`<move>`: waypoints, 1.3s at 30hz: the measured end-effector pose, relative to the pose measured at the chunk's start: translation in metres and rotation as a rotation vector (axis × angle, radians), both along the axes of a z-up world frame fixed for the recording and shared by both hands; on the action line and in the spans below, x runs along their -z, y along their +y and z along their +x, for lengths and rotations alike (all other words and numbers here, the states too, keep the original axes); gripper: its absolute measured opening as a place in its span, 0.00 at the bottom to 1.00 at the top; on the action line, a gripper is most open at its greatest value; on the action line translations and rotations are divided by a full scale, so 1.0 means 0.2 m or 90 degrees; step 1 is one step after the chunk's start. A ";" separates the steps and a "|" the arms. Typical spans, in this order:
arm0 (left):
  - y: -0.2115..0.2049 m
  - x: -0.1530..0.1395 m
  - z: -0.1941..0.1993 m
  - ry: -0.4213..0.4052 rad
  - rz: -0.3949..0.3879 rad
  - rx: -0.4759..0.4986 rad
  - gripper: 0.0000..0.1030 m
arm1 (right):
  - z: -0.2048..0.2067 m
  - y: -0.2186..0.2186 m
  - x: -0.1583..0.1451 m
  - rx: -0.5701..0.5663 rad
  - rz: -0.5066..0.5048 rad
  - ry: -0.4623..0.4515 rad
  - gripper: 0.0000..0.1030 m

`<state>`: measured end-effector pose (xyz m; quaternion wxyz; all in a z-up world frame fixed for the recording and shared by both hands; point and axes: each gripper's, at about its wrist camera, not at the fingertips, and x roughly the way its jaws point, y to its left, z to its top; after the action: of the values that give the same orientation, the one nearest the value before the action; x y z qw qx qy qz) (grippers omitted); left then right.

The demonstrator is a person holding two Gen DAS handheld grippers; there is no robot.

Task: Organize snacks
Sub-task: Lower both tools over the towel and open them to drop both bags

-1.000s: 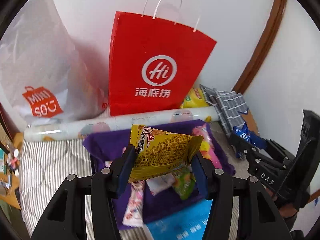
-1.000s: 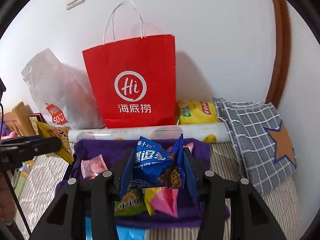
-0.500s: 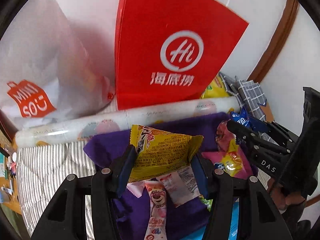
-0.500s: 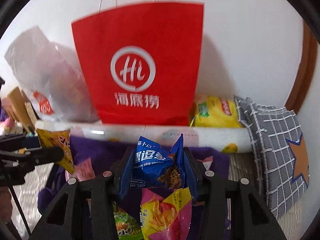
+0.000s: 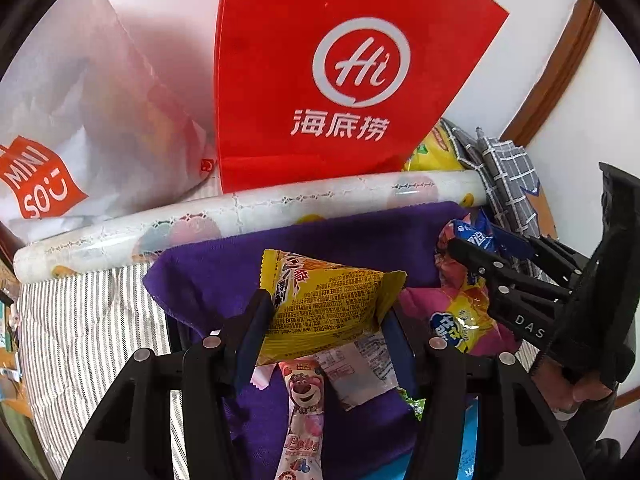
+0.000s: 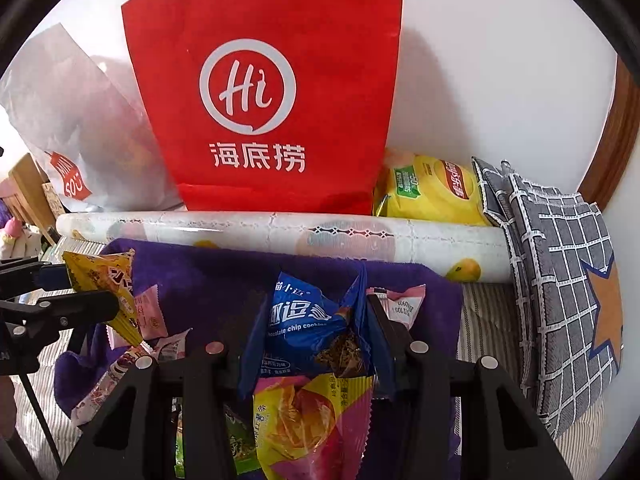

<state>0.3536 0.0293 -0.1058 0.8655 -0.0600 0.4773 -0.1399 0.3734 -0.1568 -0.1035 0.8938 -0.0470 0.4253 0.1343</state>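
A: The left gripper (image 5: 326, 314) is pinching a yellow packet (image 5: 324, 308) by its two sides, so the packet hangs upright, clear of the purple cloth (image 5: 224, 276) where the rest of the snacks lie.

B: Why lifted like that?

A: My guess is it is on its way to a bag. A white bag (image 5: 80, 128) leans at the far left and a red bag (image 5: 340, 80) stands just right of it, both behind the long roll (image 5: 248, 208) that edges the cloth.

B: And the right gripper (image 6: 316, 340)?

A: Pressed onto a blue cookie packet (image 6: 308, 320), also held off the cloth, facing the red bag. A pink-and-yellow packet (image 6: 308, 420) lies under it, a pink sachet (image 6: 400, 304) just to its right.

B: What can't you see?

A: Neither bag's mouth; both tops are cut off, so I can't tell which bag either packet is meant for. Right of the red bag a yellow chip bag (image 6: 432, 192) is half hidden behind the roll, with a checked cloth (image 6: 560, 280) at the far right.
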 end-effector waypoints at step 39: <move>-0.09 0.21 0.06 0.048 0.018 0.033 0.54 | 0.05 0.02 0.12 -0.005 -0.013 0.051 0.56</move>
<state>0.3647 0.0103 -0.1474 0.8437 -0.0409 0.5130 -0.1530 0.3838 -0.1529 -0.1279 0.8749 -0.0524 0.4622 0.1351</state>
